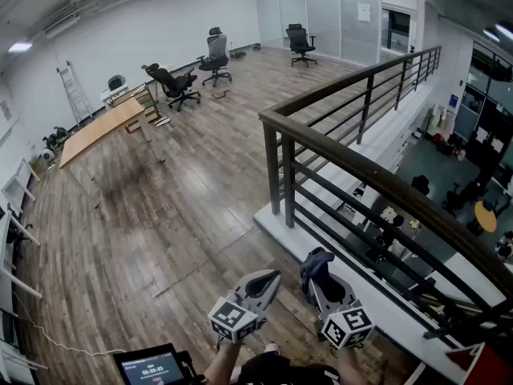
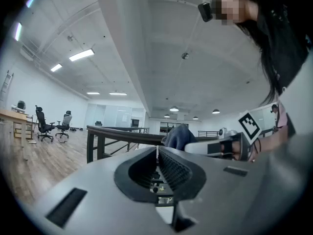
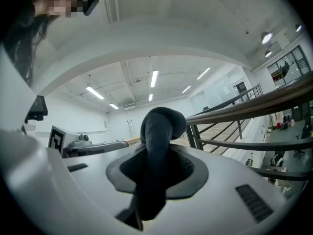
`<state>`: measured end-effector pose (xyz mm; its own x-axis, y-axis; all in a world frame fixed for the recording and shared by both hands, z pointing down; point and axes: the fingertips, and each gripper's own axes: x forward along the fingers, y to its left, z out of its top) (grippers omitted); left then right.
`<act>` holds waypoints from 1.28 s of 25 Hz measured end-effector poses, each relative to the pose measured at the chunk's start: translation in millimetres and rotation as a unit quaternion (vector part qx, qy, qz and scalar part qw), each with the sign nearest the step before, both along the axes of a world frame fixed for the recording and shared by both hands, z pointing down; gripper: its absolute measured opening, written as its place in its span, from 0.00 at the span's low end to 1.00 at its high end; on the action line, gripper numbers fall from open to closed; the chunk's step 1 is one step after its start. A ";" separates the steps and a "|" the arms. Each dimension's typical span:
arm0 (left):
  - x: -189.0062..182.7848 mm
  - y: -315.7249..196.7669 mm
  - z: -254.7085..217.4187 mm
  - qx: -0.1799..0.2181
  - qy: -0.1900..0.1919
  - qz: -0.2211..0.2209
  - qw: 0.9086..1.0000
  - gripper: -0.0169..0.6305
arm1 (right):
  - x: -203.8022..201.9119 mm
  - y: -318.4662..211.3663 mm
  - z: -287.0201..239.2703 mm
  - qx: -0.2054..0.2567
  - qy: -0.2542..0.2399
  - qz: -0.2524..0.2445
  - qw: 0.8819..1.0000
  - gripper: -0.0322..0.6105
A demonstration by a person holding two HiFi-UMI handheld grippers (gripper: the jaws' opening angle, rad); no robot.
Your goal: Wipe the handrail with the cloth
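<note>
the right gripper view shows the right gripper (image 3: 155,168) clamped on the dark cloth (image 3: 157,129), which bulges up past the jaw tips. the left gripper view shows the left gripper (image 2: 157,153) with jaws together and nothing between them. only the head view shows both side by side, short of the handrail (image 1: 361,171) at the wooden floor's (image 1: 160,199) edge. office chairs (image 1: 215,54) stand far beyond.
</note>
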<state>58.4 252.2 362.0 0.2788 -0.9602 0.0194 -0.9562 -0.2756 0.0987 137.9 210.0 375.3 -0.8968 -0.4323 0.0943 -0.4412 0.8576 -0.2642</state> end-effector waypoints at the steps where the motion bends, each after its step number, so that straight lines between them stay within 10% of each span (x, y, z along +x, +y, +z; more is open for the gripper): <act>1: -14.0 -4.8 0.4 0.003 0.004 -0.004 1.000 0.03 | -13.1 -2.9 -0.4 -0.002 0.000 -0.003 1.000 0.20; 32: -293.0 -310.8 59.1 -0.004 0.034 -0.013 0.999 0.03 | -312.7 -380.9 16.2 -0.028 0.034 0.008 0.999 0.20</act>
<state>-234.6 -58.6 421.1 0.2554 -0.9668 0.0086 -0.9537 -0.2505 0.1663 -174.8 -170.9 391.5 -0.8807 -0.4382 0.1798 -0.4729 0.8356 -0.2797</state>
